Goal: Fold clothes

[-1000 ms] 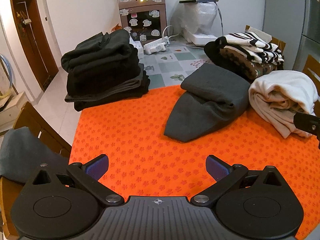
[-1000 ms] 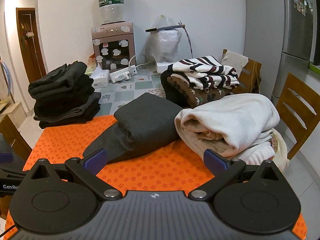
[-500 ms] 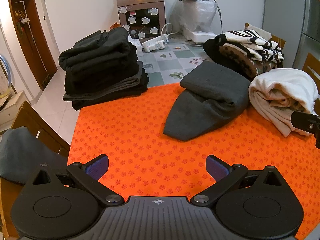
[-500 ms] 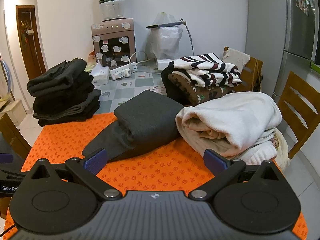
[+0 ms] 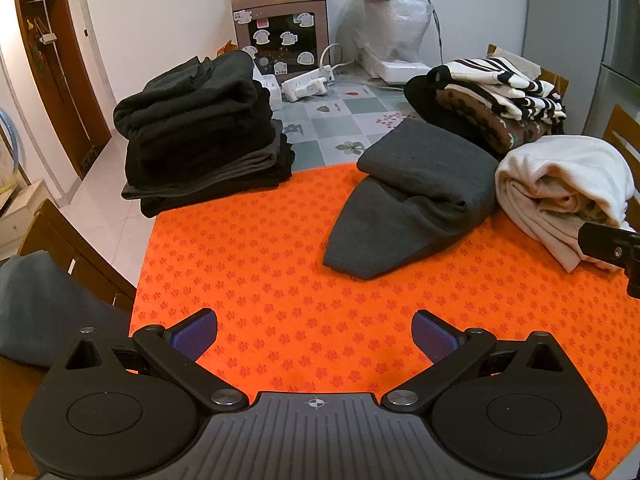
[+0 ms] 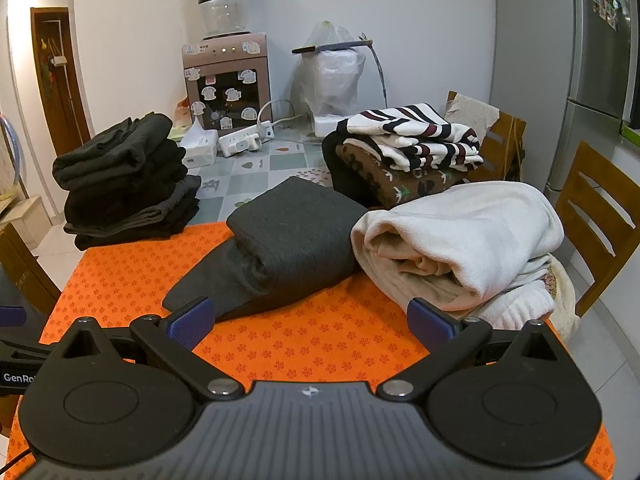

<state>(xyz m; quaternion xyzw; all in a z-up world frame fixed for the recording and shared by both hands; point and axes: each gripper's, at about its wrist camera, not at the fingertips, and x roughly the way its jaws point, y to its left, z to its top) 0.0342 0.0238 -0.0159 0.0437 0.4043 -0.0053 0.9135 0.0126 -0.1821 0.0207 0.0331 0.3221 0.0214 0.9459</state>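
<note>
Looking along the left wrist view, the left gripper (image 5: 314,332) stood with its blue-padded fingers (image 5: 194,334) spread wide and nothing between them, above a bare stretch of the orange mat (image 5: 260,264). A grey garment (image 5: 408,196) lay right of centre, folded over itself, its long axis running from the lower centre up toward the right; it was well apart from the fingertips and up-right of them. A cream garment (image 5: 560,188) sat bunched at the right edge, touching the grey one. A neat stack of dark clothes (image 5: 200,132) stood at the upper left, and a striped and patterned pile (image 5: 492,96) at the upper right. Part of the other tool showed at the right edge.

In the right wrist view, the right gripper (image 6: 310,322) was likewise spread and empty. Here the grey garment (image 6: 280,248) lay just beyond the left finger, its loose lower flap nearly at that pad, while the cream garment (image 6: 464,240) lay just beyond the right finger. The dark stack (image 6: 128,184) sat at the middle left.

By my judgement the right gripper was the nearer to both loose garments. Whether the grey one was half folded or finished and awaiting stacking could not be settled from this.
</note>
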